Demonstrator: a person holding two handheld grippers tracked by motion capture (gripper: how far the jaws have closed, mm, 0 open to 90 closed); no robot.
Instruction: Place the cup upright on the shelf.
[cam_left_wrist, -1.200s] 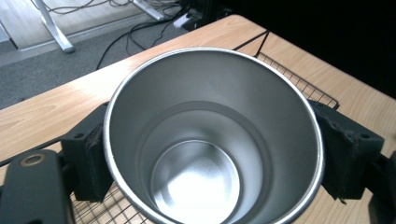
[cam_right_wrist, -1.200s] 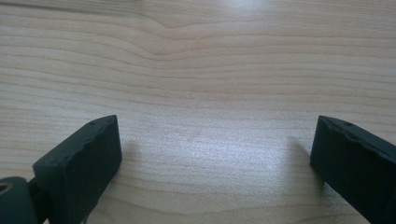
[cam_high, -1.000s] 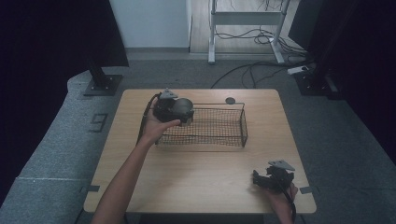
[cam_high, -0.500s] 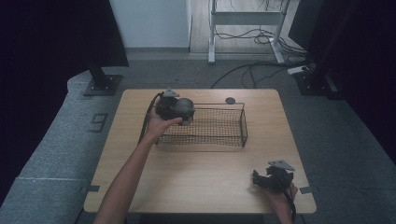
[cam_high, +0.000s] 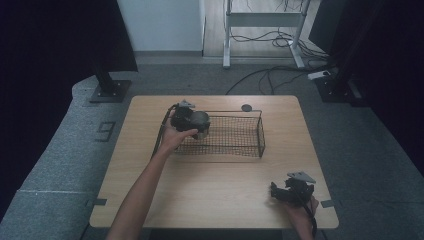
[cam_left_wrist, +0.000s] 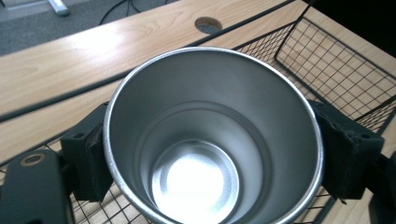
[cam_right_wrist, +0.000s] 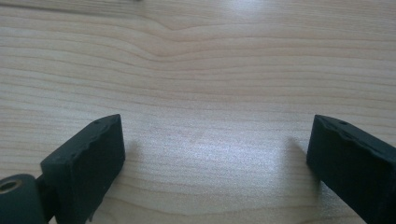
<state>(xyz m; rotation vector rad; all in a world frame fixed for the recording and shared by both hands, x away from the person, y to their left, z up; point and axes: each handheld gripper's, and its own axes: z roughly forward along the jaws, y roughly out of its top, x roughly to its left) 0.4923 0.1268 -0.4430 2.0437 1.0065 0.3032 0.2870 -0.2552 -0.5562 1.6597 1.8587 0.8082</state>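
A shiny metal cup (cam_left_wrist: 212, 135) sits between the jaws of my left gripper (cam_high: 192, 121), which is shut on its sides; the cup (cam_high: 201, 121) hangs over the left end of a black wire basket (cam_high: 247, 147). Looking down into the cup, it is empty. The basket's mesh floor (cam_left_wrist: 336, 70) lies under and beyond it. My right gripper (cam_high: 281, 192) rests near the table's front right corner, and in the right gripper view it (cam_right_wrist: 212, 154) stands open over bare wood with nothing between its pads.
The wooden table (cam_high: 150, 150) has a round cable hole (cam_high: 246, 107) behind the basket. A black stand base (cam_high: 107, 90) and a white desk frame with cables (cam_high: 265, 30) stand on the floor beyond the table.
The left gripper and the cup have shifted slightly toward the basket's left end. The right gripper has stayed where it was.
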